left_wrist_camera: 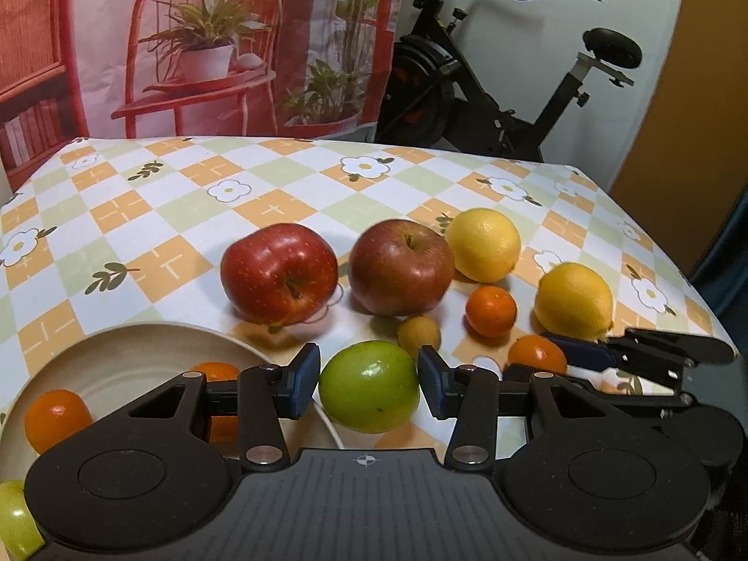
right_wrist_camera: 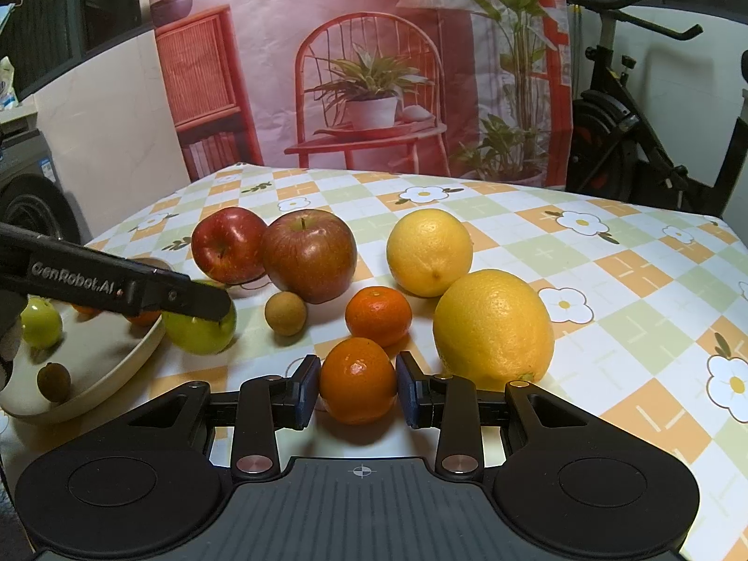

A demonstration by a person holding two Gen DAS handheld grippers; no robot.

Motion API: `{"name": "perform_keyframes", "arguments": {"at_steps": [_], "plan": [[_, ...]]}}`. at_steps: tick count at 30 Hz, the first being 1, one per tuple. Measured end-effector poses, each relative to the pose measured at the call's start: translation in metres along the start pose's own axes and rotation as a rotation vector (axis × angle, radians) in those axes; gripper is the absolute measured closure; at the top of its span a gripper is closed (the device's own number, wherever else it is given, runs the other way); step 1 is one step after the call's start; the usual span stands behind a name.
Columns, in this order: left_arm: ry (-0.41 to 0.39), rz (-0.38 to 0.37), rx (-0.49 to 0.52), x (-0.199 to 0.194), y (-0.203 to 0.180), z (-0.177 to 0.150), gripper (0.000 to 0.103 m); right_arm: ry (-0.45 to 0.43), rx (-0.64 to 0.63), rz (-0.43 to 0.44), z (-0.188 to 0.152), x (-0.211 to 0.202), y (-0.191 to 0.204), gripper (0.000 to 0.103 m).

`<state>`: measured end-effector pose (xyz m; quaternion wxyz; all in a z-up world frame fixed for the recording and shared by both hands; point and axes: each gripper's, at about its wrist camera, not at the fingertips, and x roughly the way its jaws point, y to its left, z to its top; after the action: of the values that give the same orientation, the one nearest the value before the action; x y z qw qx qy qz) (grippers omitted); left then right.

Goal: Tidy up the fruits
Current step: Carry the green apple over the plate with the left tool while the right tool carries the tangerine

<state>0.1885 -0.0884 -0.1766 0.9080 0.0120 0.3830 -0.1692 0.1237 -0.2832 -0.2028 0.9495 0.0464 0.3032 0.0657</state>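
My left gripper (left_wrist_camera: 369,385) is shut on a green fruit (left_wrist_camera: 369,402), its blue pads pressing both sides, just right of the beige plate (left_wrist_camera: 140,341). The plate holds two mandarins (left_wrist_camera: 56,418) and another green fruit (left_wrist_camera: 14,514). In the right wrist view, my right gripper (right_wrist_camera: 357,390) is shut on a small mandarin (right_wrist_camera: 357,374) on the tablecloth. There the left gripper's finger (right_wrist_camera: 187,301) crosses the held green fruit (right_wrist_camera: 198,327) beside the plate (right_wrist_camera: 117,369), which also holds a small brown fruit (right_wrist_camera: 53,381).
On the checked cloth lie two red apples (right_wrist_camera: 229,245) (right_wrist_camera: 308,257), two yellow citrus fruits (right_wrist_camera: 429,252) (right_wrist_camera: 493,327), a loose mandarin (right_wrist_camera: 378,315) and a small brown fruit (right_wrist_camera: 285,313). An exercise bike (left_wrist_camera: 491,93) stands behind the table's far right edge.
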Motion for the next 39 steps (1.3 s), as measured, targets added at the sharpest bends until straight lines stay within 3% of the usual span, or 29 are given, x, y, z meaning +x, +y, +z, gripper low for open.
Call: {"name": "perform_keyframes", "arguments": {"at_steps": [39], "plan": [[-0.038, -0.014, 0.036, -0.011, -0.006, -0.010, 0.055, 0.006, 0.002, 0.013, -0.001, 0.002, 0.003, 0.071]]}}
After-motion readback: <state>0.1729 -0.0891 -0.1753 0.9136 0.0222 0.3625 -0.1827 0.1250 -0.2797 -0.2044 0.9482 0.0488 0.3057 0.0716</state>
